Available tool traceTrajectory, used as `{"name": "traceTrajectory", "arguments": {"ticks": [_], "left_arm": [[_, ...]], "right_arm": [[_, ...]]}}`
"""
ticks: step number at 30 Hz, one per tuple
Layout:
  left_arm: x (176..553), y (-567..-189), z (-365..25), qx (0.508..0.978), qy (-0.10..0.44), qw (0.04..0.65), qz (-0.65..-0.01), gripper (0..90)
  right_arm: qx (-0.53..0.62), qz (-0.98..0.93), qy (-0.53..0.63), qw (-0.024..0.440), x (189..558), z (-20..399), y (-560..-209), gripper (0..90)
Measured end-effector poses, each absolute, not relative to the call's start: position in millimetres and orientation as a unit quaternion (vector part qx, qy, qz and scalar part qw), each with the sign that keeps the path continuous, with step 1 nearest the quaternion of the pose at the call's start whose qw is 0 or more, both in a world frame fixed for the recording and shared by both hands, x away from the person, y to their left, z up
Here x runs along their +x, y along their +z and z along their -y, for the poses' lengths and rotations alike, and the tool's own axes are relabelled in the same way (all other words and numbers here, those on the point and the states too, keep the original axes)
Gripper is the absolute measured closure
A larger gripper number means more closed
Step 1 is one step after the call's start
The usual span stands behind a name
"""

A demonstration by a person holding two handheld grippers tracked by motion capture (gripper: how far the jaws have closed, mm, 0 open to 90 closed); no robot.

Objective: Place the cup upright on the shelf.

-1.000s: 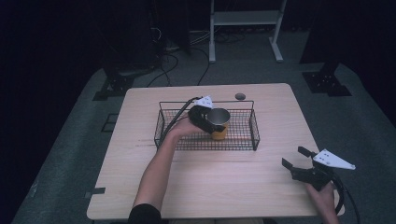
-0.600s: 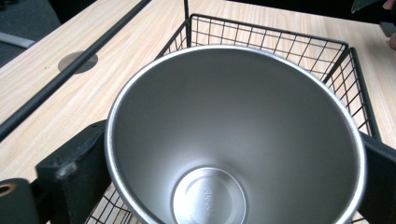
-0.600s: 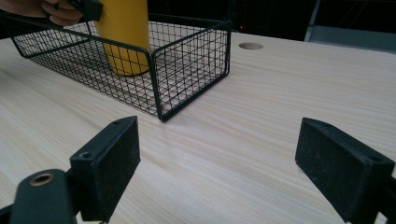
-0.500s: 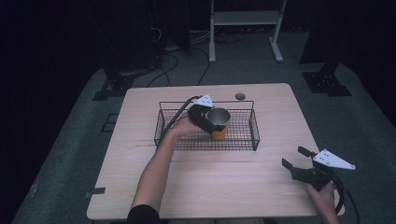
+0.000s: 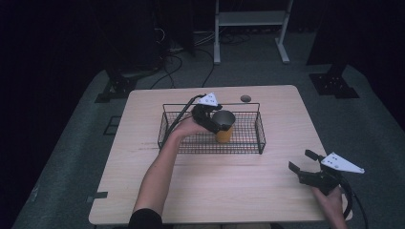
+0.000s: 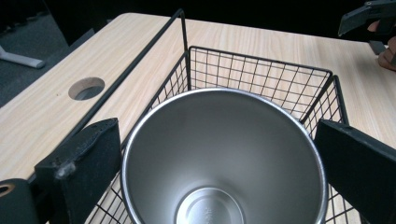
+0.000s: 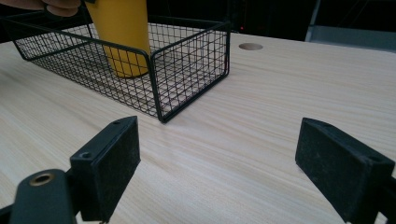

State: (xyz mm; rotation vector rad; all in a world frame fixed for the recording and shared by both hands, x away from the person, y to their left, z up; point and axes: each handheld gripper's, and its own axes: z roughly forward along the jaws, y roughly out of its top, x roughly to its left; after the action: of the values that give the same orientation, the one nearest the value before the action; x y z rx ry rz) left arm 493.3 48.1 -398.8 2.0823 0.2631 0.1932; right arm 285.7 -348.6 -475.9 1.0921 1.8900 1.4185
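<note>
A yellow cup with a bare steel inside stands upright in the black wire basket at the middle of the table. My left gripper reaches over the basket from the left and straddles the cup's rim. Its jaws have just been opening; the pads now stand beside the rim without pressing on it. My right gripper rests near the table's front right corner, open with bare wood between its pads. It looks toward the basket and cup.
The light wooden table has a round cable hole behind the basket. Dark floor, cables and a white stand's legs lie beyond the far edge. The right gripper shows far off in the left gripper view.
</note>
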Motion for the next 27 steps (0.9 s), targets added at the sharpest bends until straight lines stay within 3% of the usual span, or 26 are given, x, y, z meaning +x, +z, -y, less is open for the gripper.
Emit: {"name": "traceTrajectory", "arguments": {"ticks": [27], "left_arm": [[440,-365,-63,0.829,0.095,0.544,-0.088,1.5]], "right_arm": [[0.41,-0.699,0.519,0.271,285,347,-476,12.9]]}}
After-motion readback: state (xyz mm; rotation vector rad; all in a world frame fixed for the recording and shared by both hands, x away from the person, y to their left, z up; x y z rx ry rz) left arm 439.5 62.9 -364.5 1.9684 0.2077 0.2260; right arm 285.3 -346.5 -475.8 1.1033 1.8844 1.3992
